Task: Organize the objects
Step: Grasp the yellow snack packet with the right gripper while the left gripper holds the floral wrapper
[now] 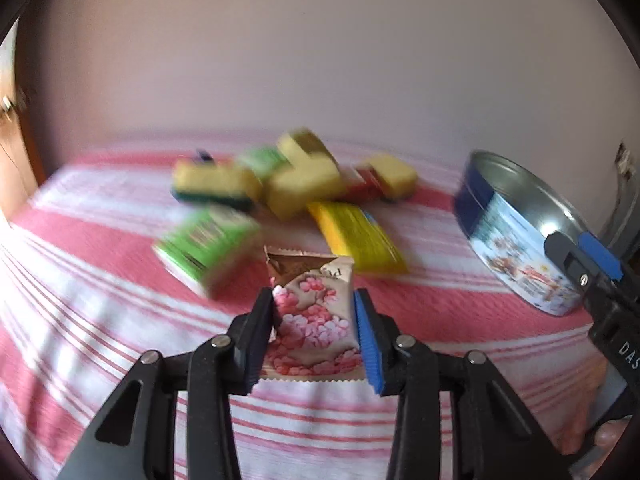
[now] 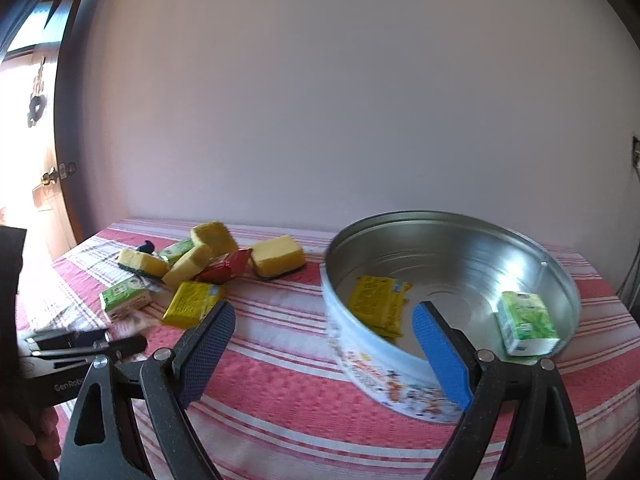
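Note:
A beige sachet printed with pink blossoms [image 1: 310, 280] stands between the fingers of my left gripper [image 1: 313, 297], whose pads press on its two side edges just above the striped cloth. My right gripper [image 2: 324, 308] is open with nothing held; its left finger hangs over the cloth and its right finger over the inside of a round metal tin [image 2: 400, 380]. In the tin lie a yellow packet [image 2: 376, 304] and a green tissue pack [image 2: 526, 322]. The left wrist view shows the tin [image 1: 516, 248] at the right.
Behind the sachet is a pile: yellow sponges [image 1: 304, 184], a green pack [image 1: 208, 244], a yellow packet [image 1: 356, 236] and a red packet [image 2: 228, 268]. The red-and-white striped tablecloth [image 2: 280, 360] runs back to a plain wall. A door stands at the far left.

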The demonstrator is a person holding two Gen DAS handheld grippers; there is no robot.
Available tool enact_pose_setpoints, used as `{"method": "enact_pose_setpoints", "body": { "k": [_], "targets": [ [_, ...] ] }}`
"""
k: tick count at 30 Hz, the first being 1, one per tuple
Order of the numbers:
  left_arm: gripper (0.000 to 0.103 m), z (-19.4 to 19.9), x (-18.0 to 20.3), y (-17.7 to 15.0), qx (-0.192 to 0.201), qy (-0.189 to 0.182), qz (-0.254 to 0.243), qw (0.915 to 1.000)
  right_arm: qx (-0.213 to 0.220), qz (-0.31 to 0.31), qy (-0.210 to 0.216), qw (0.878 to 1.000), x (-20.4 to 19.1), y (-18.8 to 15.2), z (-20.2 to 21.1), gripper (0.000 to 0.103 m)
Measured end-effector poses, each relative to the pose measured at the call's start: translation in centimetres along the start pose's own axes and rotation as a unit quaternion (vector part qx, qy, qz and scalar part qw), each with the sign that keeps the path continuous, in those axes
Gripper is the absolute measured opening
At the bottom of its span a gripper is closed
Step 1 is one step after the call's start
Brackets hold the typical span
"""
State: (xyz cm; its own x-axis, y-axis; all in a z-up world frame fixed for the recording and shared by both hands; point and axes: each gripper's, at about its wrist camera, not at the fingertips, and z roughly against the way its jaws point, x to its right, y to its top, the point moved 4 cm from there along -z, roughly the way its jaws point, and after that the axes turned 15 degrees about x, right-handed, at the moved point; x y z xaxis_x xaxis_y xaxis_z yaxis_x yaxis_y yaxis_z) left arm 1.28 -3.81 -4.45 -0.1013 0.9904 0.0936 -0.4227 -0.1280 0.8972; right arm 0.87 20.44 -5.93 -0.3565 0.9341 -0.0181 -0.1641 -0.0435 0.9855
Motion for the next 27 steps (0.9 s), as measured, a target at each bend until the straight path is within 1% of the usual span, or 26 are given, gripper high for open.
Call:
{"method": "enact_pose_setpoints", "body": {
  "k": [4,8,13,15,17,20,22,25,26,27],
  "targets": [
    [0.040,0.2,-1.9,1.7,0.017,0.007,0.014,0.9997,-0.021,-0.001,0.015,1.000,-1.8,-0.3,-1.3,0.092],
    [0.040,-0.6,-4.2,4.0,0.040,0.029,0.009,0.9987,-0.044,-0.004,0.028,0.999,-3.6,-0.7,-2.9,0.092],
    [0.040,-2.8,-5.0,6.6,0.073,0.040,-0.006,0.9965,-0.067,-0.010,0.042,0.997,-5.9,-1.0,-5.0,0.092],
    [0.040,-3.8,-5.2,6.9,0.080,0.044,-0.002,0.9958,-0.087,-0.003,0.047,0.995,-7.2,-1.3,-6.3,0.092],
    [0.040,-3.9,-6.0,6.8,0.085,0.042,0.010,0.9955,-0.101,0.002,0.051,0.994,-8.1,-1.6,-7.4,0.092],
    [0.040,-4.6,-6.9,6.4,0.080,0.045,0.016,0.9956,-0.127,0.001,0.058,0.990,-9.3,-2.0,-9.2,0.092],
    [0.040,-4.7,-7.3,6.5,0.082,0.050,0.016,0.9953,-0.153,0.001,0.065,0.986,-10.4,-2.6,-10.7,0.092],
    [0.040,-4.8,-7.6,6.6,0.082,0.060,0.021,0.9946,-0.179,0.014,0.066,0.982,-11.7,-3.2,-12.0,0.092],
    [0.040,-4.8,-7.8,6.5,0.079,0.059,0.026,0.9948,-0.189,0.020,0.066,0.979,-12.2,-3.5,-12.5,0.092],
    [0.040,-4.8,-7.9,6.5,0.076,0.058,0.030,0.9950,-0.197,0.026,0.067,0.978,-12.4,-3.8,-12.7,0.088]
  ]
}}
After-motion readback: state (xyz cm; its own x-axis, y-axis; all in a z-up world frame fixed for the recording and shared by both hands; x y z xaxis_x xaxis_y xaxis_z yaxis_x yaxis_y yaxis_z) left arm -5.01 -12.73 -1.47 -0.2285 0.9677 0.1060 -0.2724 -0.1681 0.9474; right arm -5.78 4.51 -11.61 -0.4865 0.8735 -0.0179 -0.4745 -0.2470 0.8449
